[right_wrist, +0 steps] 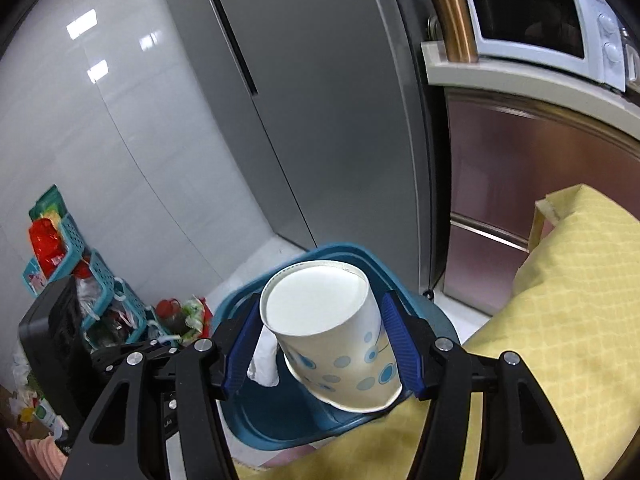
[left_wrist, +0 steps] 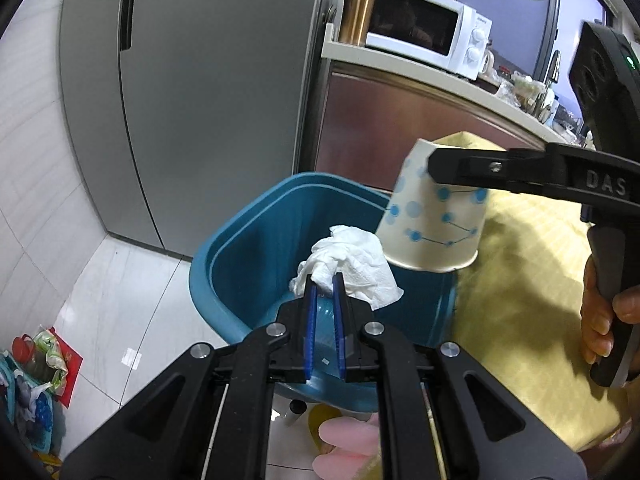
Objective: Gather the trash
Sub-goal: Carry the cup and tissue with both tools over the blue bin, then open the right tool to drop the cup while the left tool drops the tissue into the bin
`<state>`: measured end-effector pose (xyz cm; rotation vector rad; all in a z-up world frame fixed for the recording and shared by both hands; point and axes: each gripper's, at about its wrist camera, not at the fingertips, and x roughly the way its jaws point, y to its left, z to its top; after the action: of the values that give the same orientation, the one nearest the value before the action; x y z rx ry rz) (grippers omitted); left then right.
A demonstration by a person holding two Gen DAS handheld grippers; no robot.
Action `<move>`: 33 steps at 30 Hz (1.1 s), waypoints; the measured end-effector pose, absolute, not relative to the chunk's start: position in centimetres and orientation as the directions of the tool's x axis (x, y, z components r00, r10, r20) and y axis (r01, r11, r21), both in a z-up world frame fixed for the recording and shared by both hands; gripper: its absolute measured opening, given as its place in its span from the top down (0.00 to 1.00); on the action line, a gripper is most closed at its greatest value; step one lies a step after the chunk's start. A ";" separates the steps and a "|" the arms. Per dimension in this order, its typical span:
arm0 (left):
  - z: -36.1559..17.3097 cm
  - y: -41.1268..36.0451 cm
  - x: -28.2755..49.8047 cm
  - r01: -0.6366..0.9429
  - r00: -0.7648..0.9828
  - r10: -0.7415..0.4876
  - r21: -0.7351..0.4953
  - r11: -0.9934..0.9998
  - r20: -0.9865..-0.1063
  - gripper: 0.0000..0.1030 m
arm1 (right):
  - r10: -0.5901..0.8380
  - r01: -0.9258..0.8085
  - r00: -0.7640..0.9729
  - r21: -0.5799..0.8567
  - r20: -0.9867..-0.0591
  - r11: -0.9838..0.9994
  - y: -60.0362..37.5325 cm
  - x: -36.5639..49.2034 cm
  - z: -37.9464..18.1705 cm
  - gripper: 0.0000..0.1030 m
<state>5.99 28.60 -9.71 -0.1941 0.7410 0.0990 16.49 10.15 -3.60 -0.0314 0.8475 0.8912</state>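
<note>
Left wrist view first: the left gripper (left_wrist: 324, 280) has its jaws nearly closed, pinching a crumpled white tissue (left_wrist: 352, 264) right over the open teal trash bin (left_wrist: 224, 248). Off to the right, the right gripper (left_wrist: 434, 166) comes in from the side with a paper cup (left_wrist: 436, 224) held upside down, rim pointing down, above the bin's right edge. You can see a hand (left_wrist: 604, 312) wrapped on that gripper's handle, and a yellow checked cloth (left_wrist: 528, 280) covers the desk beside the bin.

Right wrist view: the right gripper (right_wrist: 320, 340) has its jaws about halfway apart, blue pads pressed on both sides of the paper cup (right_wrist: 340, 344), white base facing the camera. The trash bin (right_wrist: 280, 428) sits directly beneath, with the tissue (right_wrist: 264, 364) showing just left of the cup. A grey fridge (right_wrist: 320, 120) stands behind, with the yellow cloth (right_wrist: 560, 320) on the right.
</note>
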 end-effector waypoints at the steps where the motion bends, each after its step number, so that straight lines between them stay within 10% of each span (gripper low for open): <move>1: -10.0 28.6 6.2 -0.161 0.729 0.022 -0.140 0.977 -0.684 0.92 | 0.661 -0.692 0.333 0.302 -0.672 0.656 10.5 16.7 -3.9 0.43; 20: -12.7 27.9 8.3 -0.182 0.679 0.015 -0.148 0.972 -0.734 0.78 | 0.623 -0.621 0.325 0.336 -0.711 0.708 9.4 18.1 -4.8 0.36; 33: -6.1 22.6 5.8 0.000 0.789 -0.105 -0.172 0.985 -0.605 0.62 | 0.680 -0.645 0.432 0.324 -0.593 0.692 -0.9 12.2 -0.3 0.36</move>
<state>5.85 22.60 -6.09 -0.1669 0.6595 -0.0568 12.22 -0.88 -0.33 0.0507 0.7630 0.8257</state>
